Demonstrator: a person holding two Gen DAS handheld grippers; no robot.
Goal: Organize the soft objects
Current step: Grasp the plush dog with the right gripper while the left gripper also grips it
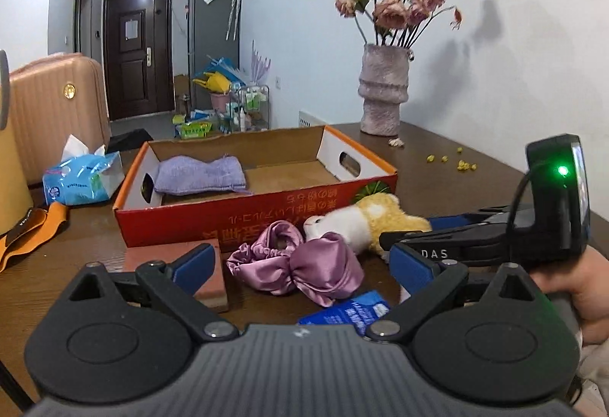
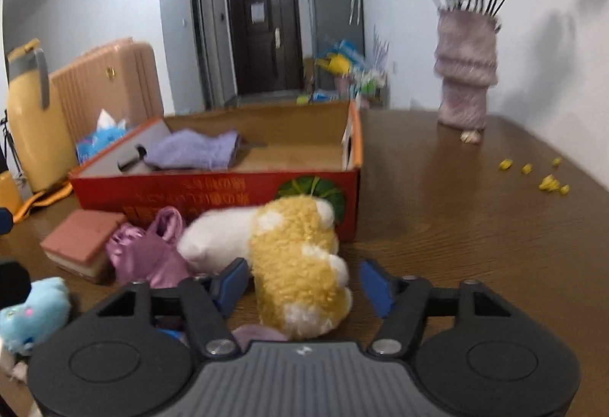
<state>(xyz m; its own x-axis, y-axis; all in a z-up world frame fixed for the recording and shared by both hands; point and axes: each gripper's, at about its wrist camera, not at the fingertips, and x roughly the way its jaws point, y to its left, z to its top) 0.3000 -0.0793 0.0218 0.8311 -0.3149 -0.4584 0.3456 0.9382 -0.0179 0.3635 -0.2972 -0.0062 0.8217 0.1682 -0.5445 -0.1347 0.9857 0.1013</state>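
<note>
the right gripper [image 2: 304, 284] straddles the yellow-and-white plush toy [image 2: 297, 265], which lies on the wooden table [image 2: 475, 226] just in front of the red cardboard box [image 2: 213, 188]. its fingers stand apart with the toy between them: the left pad looks close against the fur, the right pad shows a gap, so the toy is not clamped. the left gripper [image 1: 304, 265] is spread wide and empty, and the pink satin scrunchie [image 1: 300, 265] sits between its fingers at about 12 o'clock from the camera, with the toy's white end touching it at 1 o'clock.

inside the box, a lavender cloth [image 1: 201, 173] lies at the 9 o'clock end; the rest of the floor is bare.

risks from here, as i judge them: the plush is bulky and squashy, so a pinch on loose fur alone could slip when lifted. the scrunchie touches the toy and may drag along. the two grippers work close together and could knock. a pink sponge block [image 2: 83, 242] at 10 o'clock and a blue plush [image 2: 34, 314] at 9 o'clock crowd the right gripper's left side.
</note>
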